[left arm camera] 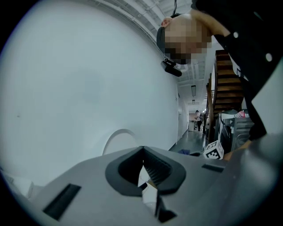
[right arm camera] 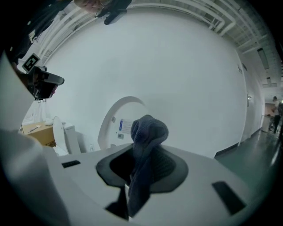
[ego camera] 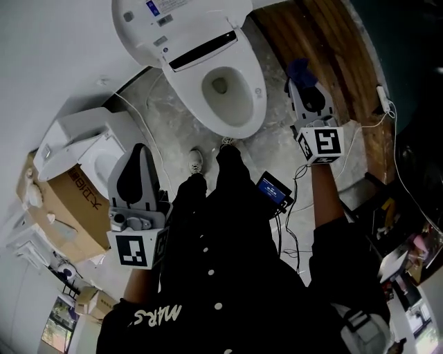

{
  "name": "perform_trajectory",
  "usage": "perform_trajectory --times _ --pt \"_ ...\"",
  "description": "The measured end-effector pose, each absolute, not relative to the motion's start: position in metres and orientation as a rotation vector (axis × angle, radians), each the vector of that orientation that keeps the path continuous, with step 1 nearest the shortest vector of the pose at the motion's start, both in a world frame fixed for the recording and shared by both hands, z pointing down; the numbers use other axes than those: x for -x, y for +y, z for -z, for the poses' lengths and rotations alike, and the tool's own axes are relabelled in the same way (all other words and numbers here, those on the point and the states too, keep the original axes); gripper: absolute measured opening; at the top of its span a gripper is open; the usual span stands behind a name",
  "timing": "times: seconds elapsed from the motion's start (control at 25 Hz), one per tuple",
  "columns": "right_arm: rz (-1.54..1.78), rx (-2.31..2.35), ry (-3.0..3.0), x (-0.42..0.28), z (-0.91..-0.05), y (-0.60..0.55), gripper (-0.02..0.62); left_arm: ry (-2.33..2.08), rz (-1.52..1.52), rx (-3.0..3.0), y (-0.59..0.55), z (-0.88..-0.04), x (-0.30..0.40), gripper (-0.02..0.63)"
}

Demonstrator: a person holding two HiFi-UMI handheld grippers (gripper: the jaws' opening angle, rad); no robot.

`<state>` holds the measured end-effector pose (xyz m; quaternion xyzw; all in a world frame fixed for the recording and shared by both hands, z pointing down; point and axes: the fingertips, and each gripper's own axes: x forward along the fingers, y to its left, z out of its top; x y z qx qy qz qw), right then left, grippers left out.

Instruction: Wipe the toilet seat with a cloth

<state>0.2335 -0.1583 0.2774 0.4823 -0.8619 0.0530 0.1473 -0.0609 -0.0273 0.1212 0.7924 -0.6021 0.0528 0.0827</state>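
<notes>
The right gripper (ego camera: 304,84) is clenched on a dark blue cloth (ego camera: 297,68), and its own view shows the fabric pinched low between the jaws with the rest bunched into a loose knob above them (right arm camera: 149,128); that free wad is, I judge, the working part, left proud of the jaws so that soft cloth and not hard plastic meets the porcelain. In the head view the cloth hangs in the air to the right of the toilet seat (ego camera: 252,104), near it but apart from it, over the marbled floor (ego camera: 277,148) where that meets the wooden boards (ego camera: 325,41); no wiping contact is made yet. The lid (ego camera: 180,21) stands raised against the wall, which leaves the whole ring of the seat open to a sweep from the right side (the side nearest the cloth).

The left gripper (ego camera: 140,155) is held low and well to the left, beside a second toilet (ego camera: 90,148) and a cardboard box (ego camera: 69,200); its jaws are pressed together with nothing between them, pointing at the bare white wall (left arm camera: 88,79). It seems parked out of the way, since one cloth needs one gripper. The likely next need is to bring the wad down onto the near rim at a shallow angle; a steep approach risks the jaw tips knocking the seat.
</notes>
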Motion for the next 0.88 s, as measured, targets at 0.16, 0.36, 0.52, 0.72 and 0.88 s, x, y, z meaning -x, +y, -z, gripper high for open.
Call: perform_trajectory --times 0.16,0.36,0.52,0.72,0.88 --pt "-0.184 -1.313 -2.493 -0.213 -0.313 -0.170 0.089 -1.781 -0.143 -2.361 -0.029 -0.138 0.057 0.009" --pt "-0.232 -1.222 -2.486 -0.189 -0.366 -0.179 0.089 -1.769 -0.114 -2.327 -0.036 -0.168 0.054 0.009" --pt "-0.268 -1.156 -2.463 -0.169 -0.412 -0.184 0.089 -1.769 -0.151 -2.279 -0.042 -0.199 0.057 0.009" --pt "-0.237 -0.998 -2.460 -0.139 -0.457 -0.187 0.089 -1.786 -0.133 -2.219 -0.047 -0.229 0.063 0.009" --pt "-0.226 -0.933 -2.434 -0.123 -0.490 -0.193 0.089 -1.788 -0.128 -2.175 -0.044 -0.252 0.064 0.009"
